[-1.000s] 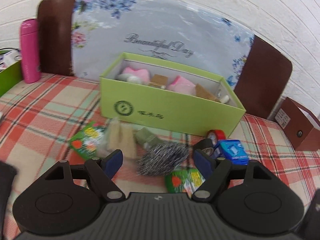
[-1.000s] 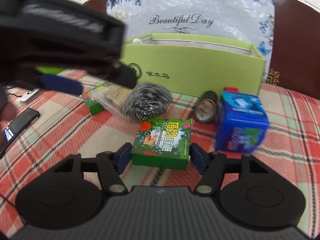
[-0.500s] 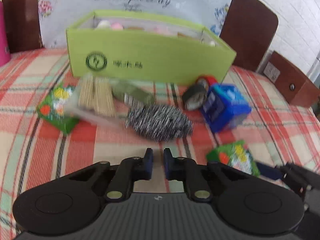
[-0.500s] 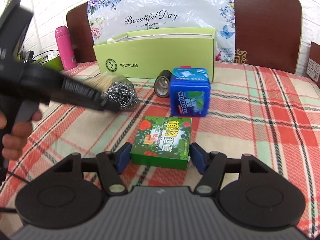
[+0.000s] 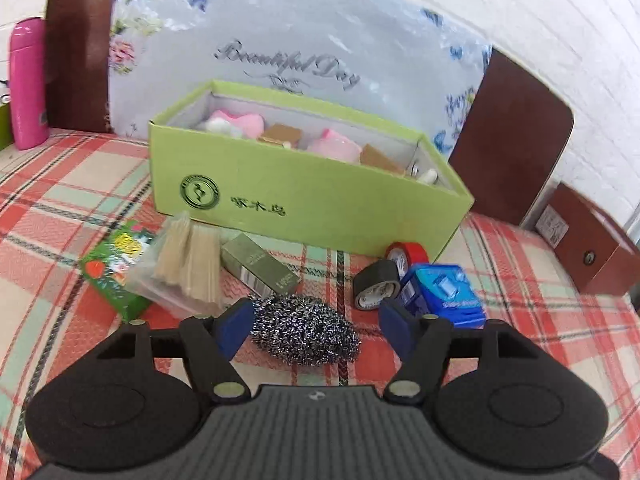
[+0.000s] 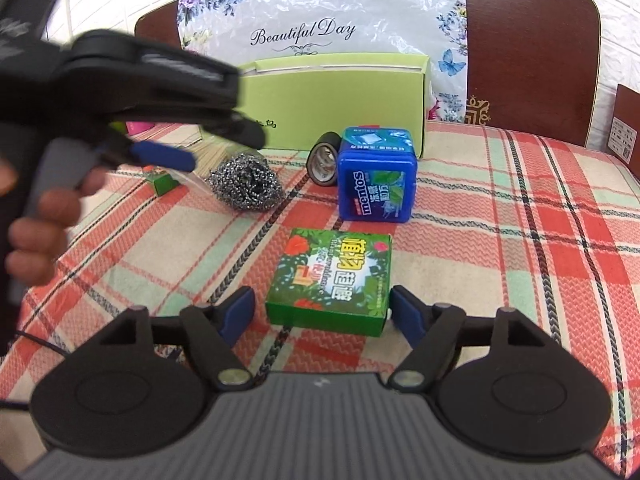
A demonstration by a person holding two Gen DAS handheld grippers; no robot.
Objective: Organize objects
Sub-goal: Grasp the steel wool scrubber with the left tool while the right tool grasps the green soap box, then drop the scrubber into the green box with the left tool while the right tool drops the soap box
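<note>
A green open box (image 5: 304,196) stands at the back of the plaid table and holds pink and brown items. In front of it lie a steel wool scourer (image 5: 304,330), a bag of toothpicks (image 5: 188,264), an olive carton (image 5: 260,270), two tape rolls (image 5: 378,286) and a blue mint tin (image 5: 440,294). My left gripper (image 5: 316,330) is open, its fingers on either side of the scourer. My right gripper (image 6: 324,314) is open around a green leafy box (image 6: 332,280), not touching it. The scourer (image 6: 246,186) and the tin (image 6: 376,174) also show in the right wrist view.
A second green leafy box (image 5: 116,270) lies left of the toothpicks. A pink bottle (image 5: 28,84) stands far left. A brown box (image 5: 592,244) sits at the right edge. A chair with a flowered plastic bag (image 6: 320,12) is behind the table.
My left gripper was shut half a second ago and is now open and has moved forward around the scourer. My right gripper has opened a little wider and let go of the leafy box.
</note>
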